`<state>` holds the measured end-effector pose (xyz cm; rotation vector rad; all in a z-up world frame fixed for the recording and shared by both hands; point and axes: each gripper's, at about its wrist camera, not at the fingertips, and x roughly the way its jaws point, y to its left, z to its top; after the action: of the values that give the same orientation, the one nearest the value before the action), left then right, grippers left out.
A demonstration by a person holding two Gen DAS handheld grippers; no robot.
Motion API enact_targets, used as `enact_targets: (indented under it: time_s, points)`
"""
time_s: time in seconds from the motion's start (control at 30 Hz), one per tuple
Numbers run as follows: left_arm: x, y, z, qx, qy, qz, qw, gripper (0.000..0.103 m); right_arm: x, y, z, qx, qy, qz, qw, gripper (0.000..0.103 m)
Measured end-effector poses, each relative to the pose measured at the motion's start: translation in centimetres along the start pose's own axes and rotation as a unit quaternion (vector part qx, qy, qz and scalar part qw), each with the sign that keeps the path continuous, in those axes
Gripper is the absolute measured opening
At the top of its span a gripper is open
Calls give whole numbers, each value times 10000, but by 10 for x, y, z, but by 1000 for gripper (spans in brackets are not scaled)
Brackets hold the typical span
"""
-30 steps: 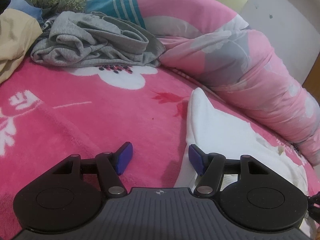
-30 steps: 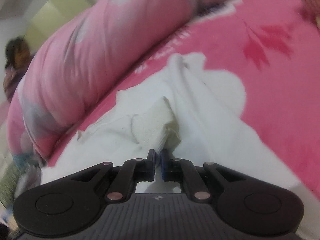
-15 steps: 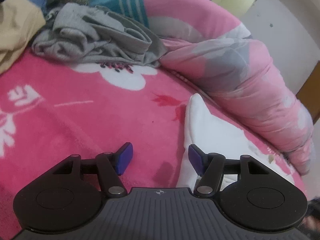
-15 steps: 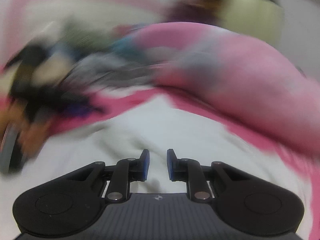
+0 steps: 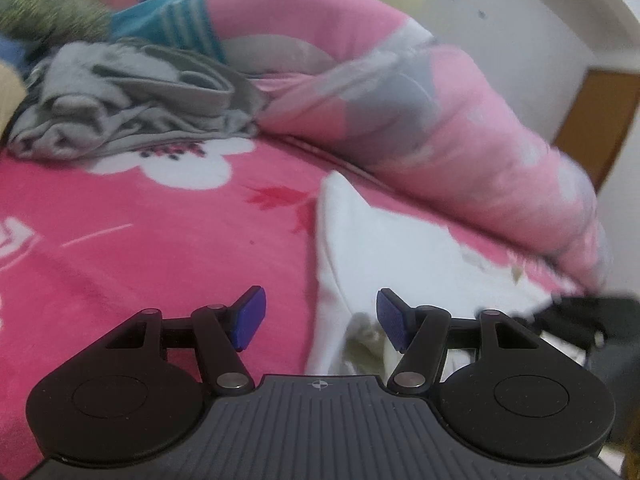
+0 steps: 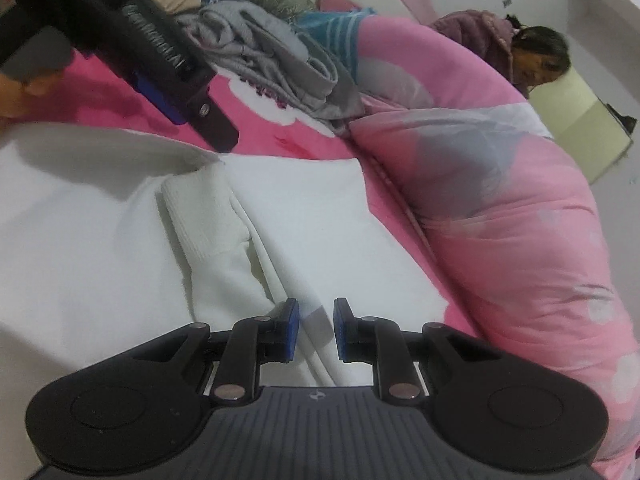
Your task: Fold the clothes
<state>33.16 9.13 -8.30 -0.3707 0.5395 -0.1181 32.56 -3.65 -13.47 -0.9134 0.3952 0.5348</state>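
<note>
Now, left gripper: wide, holding nothing.
Right gripper: narrow gap, holding nothing.
White top: 12 o'clock of right gripper.

Pink floral bed: white garment, grey clothes, probably quilt.

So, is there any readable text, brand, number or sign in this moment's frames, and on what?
Embossed lettering on the black arm of the left tool: a row of characters, too blurred to read.
Small round crosshair mark on the grey ribbed body behind the right tool: a symbol, no letters.
White angular shapes on the pink floral fleece blanket: pattern, not readable text.
Nothing else carries text.
</note>
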Motion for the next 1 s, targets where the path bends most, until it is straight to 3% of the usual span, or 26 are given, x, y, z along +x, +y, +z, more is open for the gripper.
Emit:
enact_targets:
  time_s: [0.1,0.17,0.2,0.23,0.3,0.37,0.4,0.5,0.53,0.57,0.6,0.73,0.8,0.9,0.97,1.0]
  points:
    - [2,-4,-2,143,39,20,9999,62,1,-5,3,108,-25,-28,9999,19]
    - [3,-1,-2,95,91,14,9999,62,-9,-20,0,555,-91,-35,9984,21]
    - [4,0,-2,52,123,10,9999,62,-15,-31,-3,899,-102,-56,9959,27]
    - [6,1,-1,-1,157,5,9999,62,-23,-46,-13,1405,-90,-79,9900,39]
    - [7,5,-1,-119,202,6,9997,62,-39,-82,-43,2666,-11,-176,9636,47]
    - [7,8,0,-228,198,25,9995,62,-56,-124,-86,4064,126,-366,9129,47]
    - [6,9,0,-278,178,47,9994,62,-64,-144,-112,4829,216,-469,8741,47]
    - [6,15,0,-465,149,99,9988,62,-83,-190,-193,6797,398,-503,7307,48]
    - [6,17,0,-531,156,87,9984,62,-89,-197,-211,7126,394,-472,6989,48]
    - [7,19,0,-596,162,76,9981,62,-95,-200,-226,7343,374,-457,6762,48]
    - [7,19,0,-620,163,75,9979,62,-97,-202,-233,7436,386,-458,6659,48]
    - [8,18,-1,-594,149,113,9981,62,-92,-203,-246,7594,480,-332,6480,48]
    - [8,18,-1,-601,143,115,9980,62,-82,-203,-248,7602,596,-299,6462,48]
    - [8,19,-1,-621,143,102,9979,62,-65,-203,-248,7505,816,-333,6549,47]
    - [9,19,-1,-627,144,99,9979,62,-54,-203,-250,7419,945,-296,6631,26]
    - [9,19,0,-630,147,100,9979,62,-51,-203,-249,7379,996,-313,6668,9]
